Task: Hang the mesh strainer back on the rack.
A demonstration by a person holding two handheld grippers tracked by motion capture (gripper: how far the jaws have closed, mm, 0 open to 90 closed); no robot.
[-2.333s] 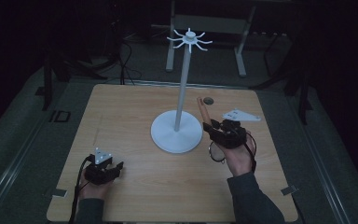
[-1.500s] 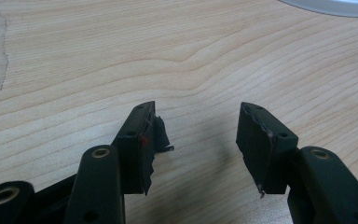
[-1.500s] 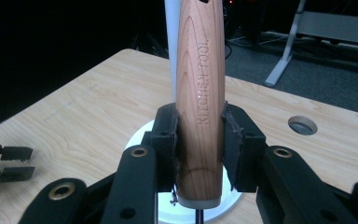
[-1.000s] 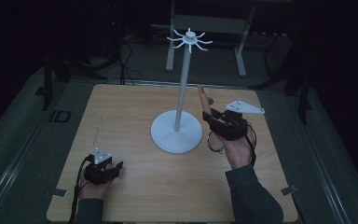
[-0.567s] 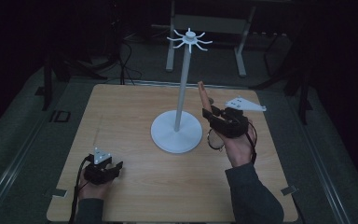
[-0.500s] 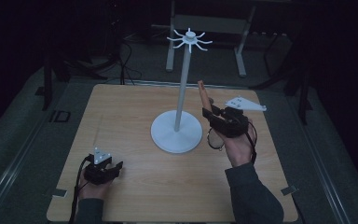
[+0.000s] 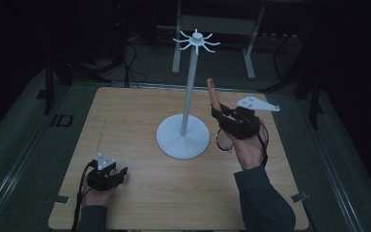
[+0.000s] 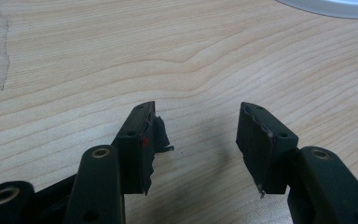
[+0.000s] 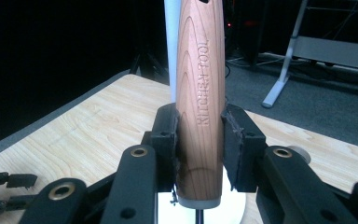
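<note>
wooden utensil handle point(image 9: 200, 98) clamped upright in right gripper point(image 9: 199, 140), engraving legible there; left gripper point(image 8: 198, 140) gapes wide over counter point(image 8: 74, 70).

A tall white hook stand on a round base point(image 7: 183, 137) stands at the centre of the light wooden table point(image 7: 140, 111). Just right of it, the right gripper point(image 7: 216, 109) holds a wooden-handled kitchen tool point(image 7: 212, 93) upright. The left gripper point(image 7: 117, 175) rests at lower left, well apart.

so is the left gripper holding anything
No, the left gripper has its jaws apart over bare table, nothing between them.
</note>
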